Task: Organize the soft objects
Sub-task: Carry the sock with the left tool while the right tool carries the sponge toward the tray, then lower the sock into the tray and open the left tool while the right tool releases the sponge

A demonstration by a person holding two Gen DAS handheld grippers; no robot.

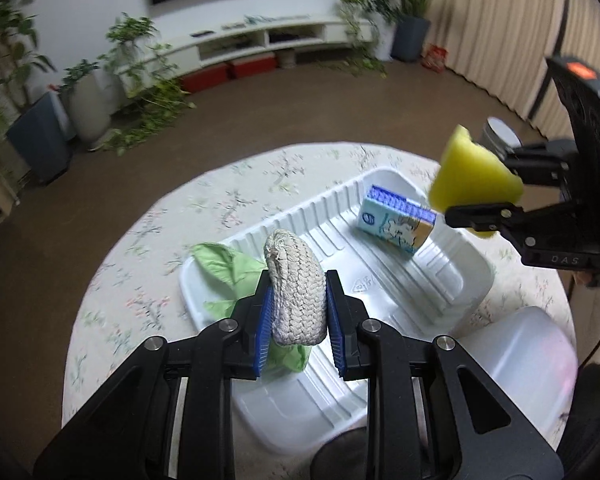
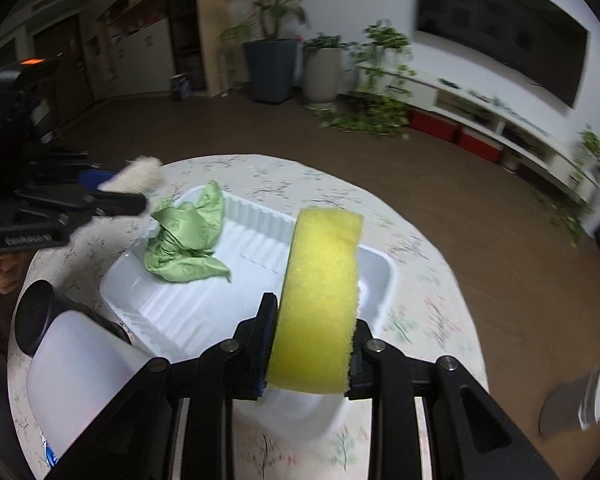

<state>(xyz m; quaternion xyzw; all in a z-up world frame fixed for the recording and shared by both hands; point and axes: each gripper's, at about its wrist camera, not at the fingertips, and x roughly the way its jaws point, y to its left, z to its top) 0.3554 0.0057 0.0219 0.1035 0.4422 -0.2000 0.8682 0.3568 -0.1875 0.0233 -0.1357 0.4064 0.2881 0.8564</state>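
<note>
My left gripper [image 1: 298, 304] is shut on a cream woven rope pad [image 1: 296, 284], held upright above the near left part of a white ribbed plastic tray [image 1: 452, 276]. A crumpled green cloth [image 1: 228, 268] lies in the tray's left end, partly behind the pad. A blue tissue pack [image 1: 396, 224] leans in the tray's far right end. My right gripper [image 2: 312, 344] is shut on a yellow sponge [image 2: 320, 300], held above the tray's [image 2: 376, 276] right side. From the right wrist view the green cloth [image 2: 184, 244] and the left gripper with the pad [image 2: 134, 182] show at left.
The tray rests on a round table with a floral cloth [image 1: 236, 204]. A translucent white jug [image 2: 80, 376] with a black cap lies at the table's near edge. A grey cylinder [image 2: 580, 404] stands on the brown floor beside the table. Potted plants [image 1: 40, 136] and a low shelf line the far wall.
</note>
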